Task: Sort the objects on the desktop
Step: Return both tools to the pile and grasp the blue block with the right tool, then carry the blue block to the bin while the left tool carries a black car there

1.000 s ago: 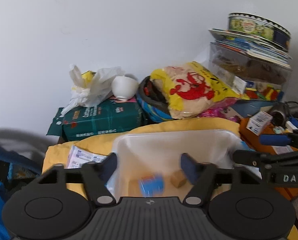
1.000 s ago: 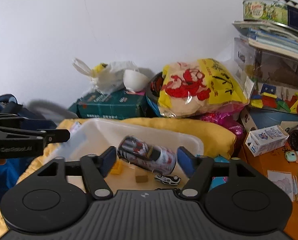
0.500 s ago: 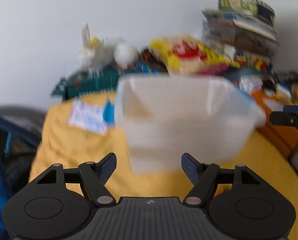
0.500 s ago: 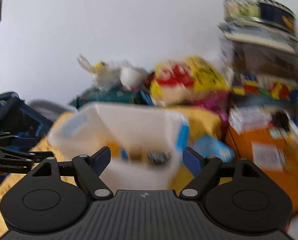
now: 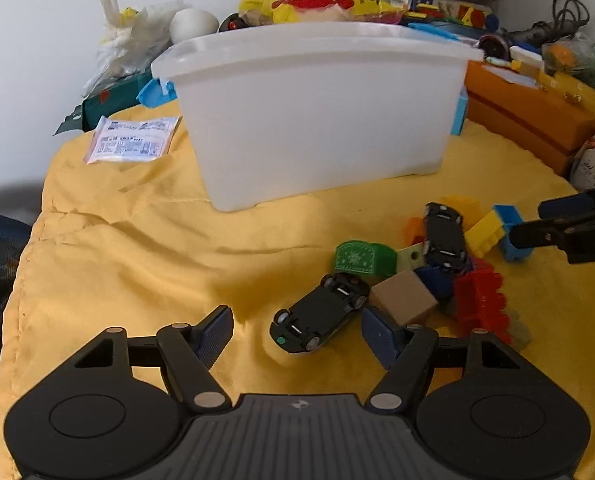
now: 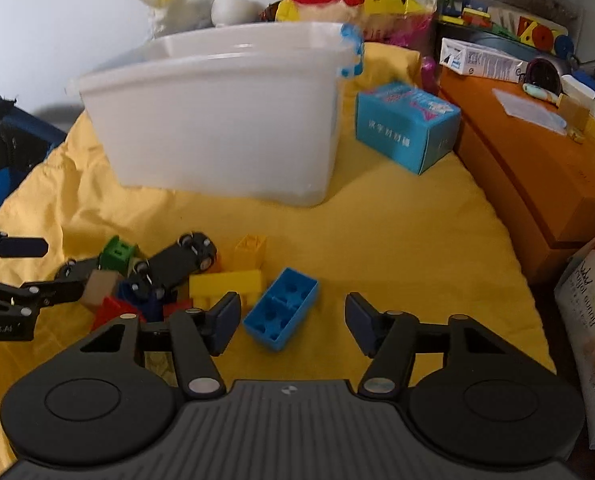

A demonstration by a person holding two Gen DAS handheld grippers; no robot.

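Toys lie in a pile on the yellow cloth [image 5: 145, 248] in front of the white bin [image 5: 317, 120]. Left hand-held gripper [image 5: 297, 330] spread wide around an upside-down black toy car [image 5: 321, 312], not touching. Right hand-held gripper [image 6: 293, 320] also wide, around a blue brick [image 6: 283, 312], empty.

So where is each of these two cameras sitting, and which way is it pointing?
Left wrist: rides on the left gripper, facing forward over the yellow cloth at an overturned black toy car lying between its open fingers; the right gripper's tip enters at the right edge.
Right wrist: rides on the right gripper, aimed at a blue brick between its open fingers; the left gripper shows at the left edge.
Both see the white bin, the toy pile and the clutter by the wall.
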